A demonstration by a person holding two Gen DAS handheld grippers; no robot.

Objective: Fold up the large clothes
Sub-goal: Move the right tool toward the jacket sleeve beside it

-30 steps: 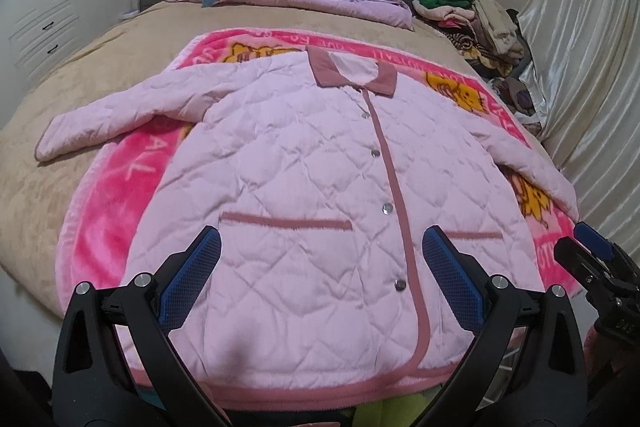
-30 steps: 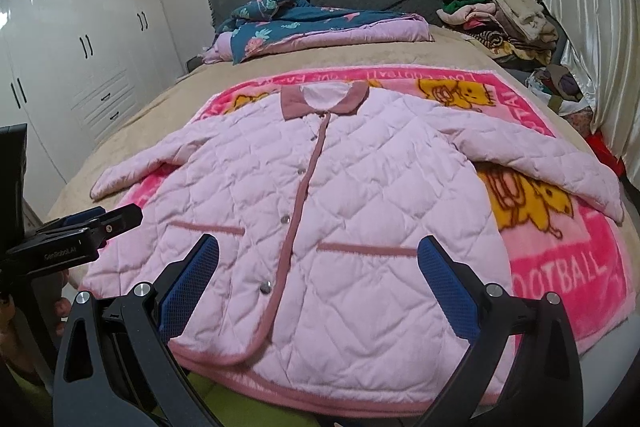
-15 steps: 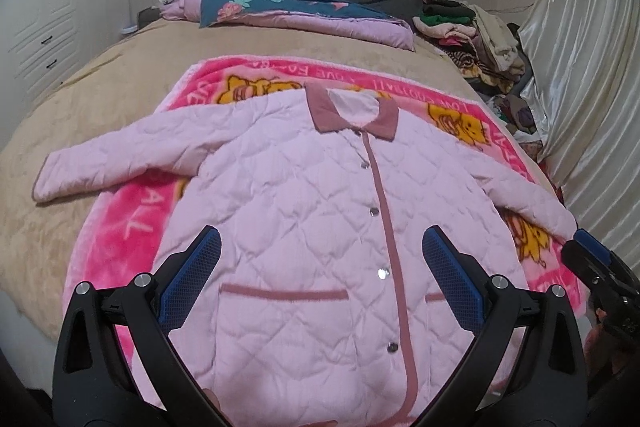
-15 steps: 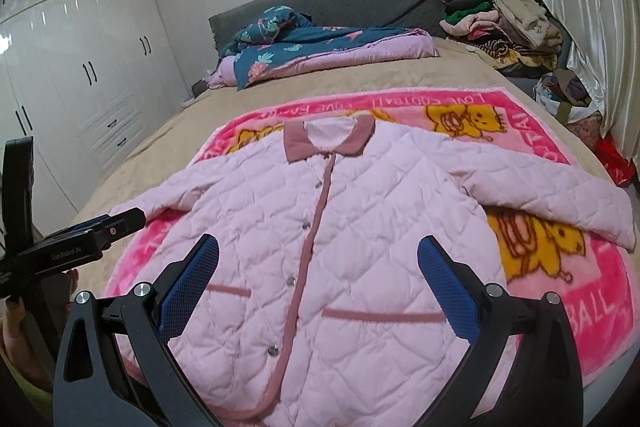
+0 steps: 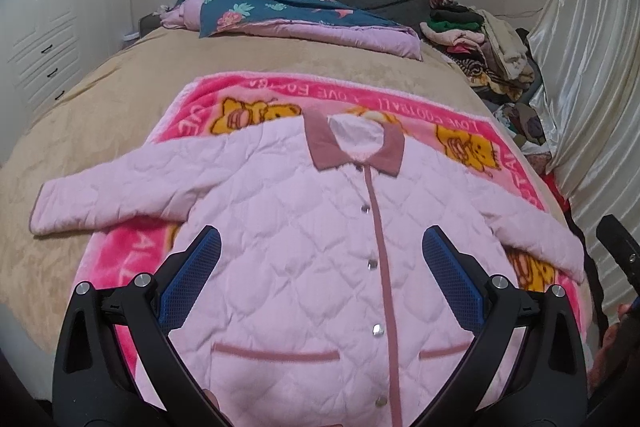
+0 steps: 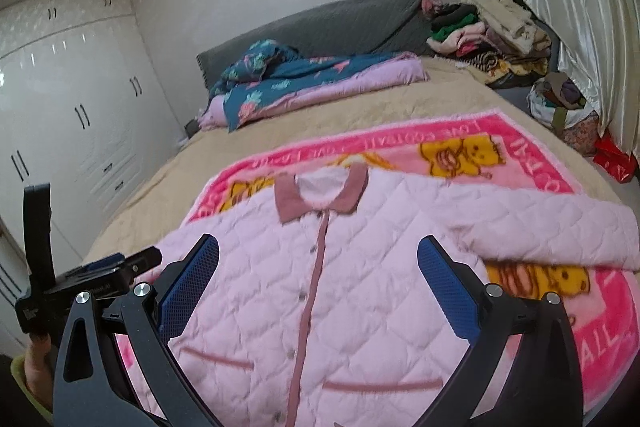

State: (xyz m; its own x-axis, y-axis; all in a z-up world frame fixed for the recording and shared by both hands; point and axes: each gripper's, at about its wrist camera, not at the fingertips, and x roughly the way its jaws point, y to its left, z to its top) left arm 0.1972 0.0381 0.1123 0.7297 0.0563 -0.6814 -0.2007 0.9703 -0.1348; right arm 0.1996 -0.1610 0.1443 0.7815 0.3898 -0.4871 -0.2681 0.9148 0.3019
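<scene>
**Both grippers pulled back from a spread jacket**

Bedroom scene: a tan-covered bed (image 5: 120, 75) carried a pink cartoon blanket (image 5: 400, 99), and on it lay the quilted pink jacket (image 5: 312, 235), front up and buttoned. Over the last second both views had risen and drawn back, so the hem slid out of frame. The left hand-held gripper (image 5: 320, 275) and right hand-held gripper (image 6: 318, 281) stood wide open, holding nothing. Folding had probably not begun. The jacket's long axis ran hem-to-collar, collar (image 6: 320, 193) pointing toward the headboard (image 6: 320, 23), sleeves spread sideways.
</scene>
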